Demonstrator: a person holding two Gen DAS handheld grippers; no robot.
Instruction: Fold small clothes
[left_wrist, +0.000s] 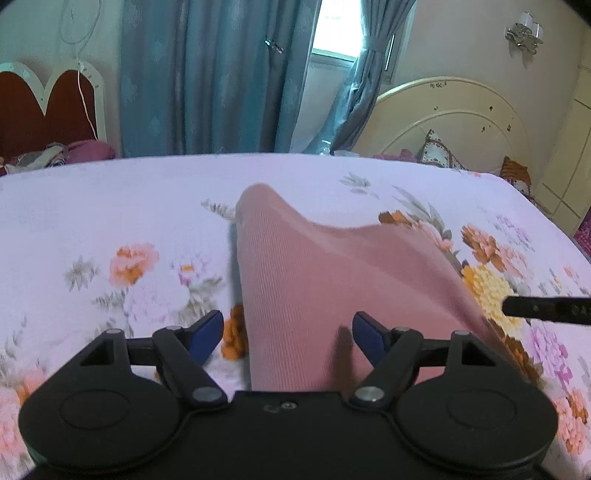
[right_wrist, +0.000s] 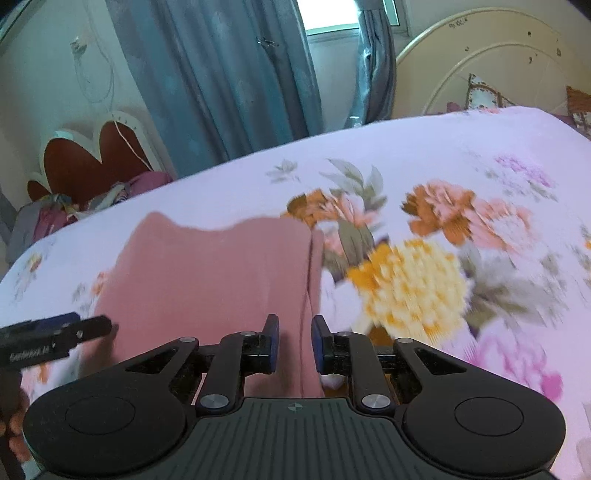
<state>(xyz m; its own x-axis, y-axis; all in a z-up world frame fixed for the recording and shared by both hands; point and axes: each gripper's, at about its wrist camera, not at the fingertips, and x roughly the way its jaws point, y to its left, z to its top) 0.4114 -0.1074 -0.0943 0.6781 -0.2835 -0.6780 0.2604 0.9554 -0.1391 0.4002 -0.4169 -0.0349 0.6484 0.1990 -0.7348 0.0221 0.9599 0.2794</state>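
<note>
A pink ribbed garment (left_wrist: 306, 280) lies lengthwise on a floral bedsheet (left_wrist: 110, 206), its far corner bunched up. My left gripper (left_wrist: 289, 326) is open wide just above the garment's near end. The right blue pad is over the cloth, the left pad is over the sheet, and neither presses. In the right wrist view the same garment (right_wrist: 214, 269) shows its right edge running between the narrowly parted jaws of my right gripper (right_wrist: 295, 326). A gap shows at both pads, so it is open. One finger (left_wrist: 546, 310) of the right gripper pokes in from the right.
The bedsheet (right_wrist: 443, 155) spreads wide on all sides. Beyond the bed stand teal curtains (left_wrist: 207, 74), a cream round headboard (left_wrist: 454, 110) with pillows (left_wrist: 439, 151), and a red heart-shaped headboard (left_wrist: 48, 107) over a clothes pile (left_wrist: 55, 153). A person's hand (right_wrist: 14, 424) shows at lower left.
</note>
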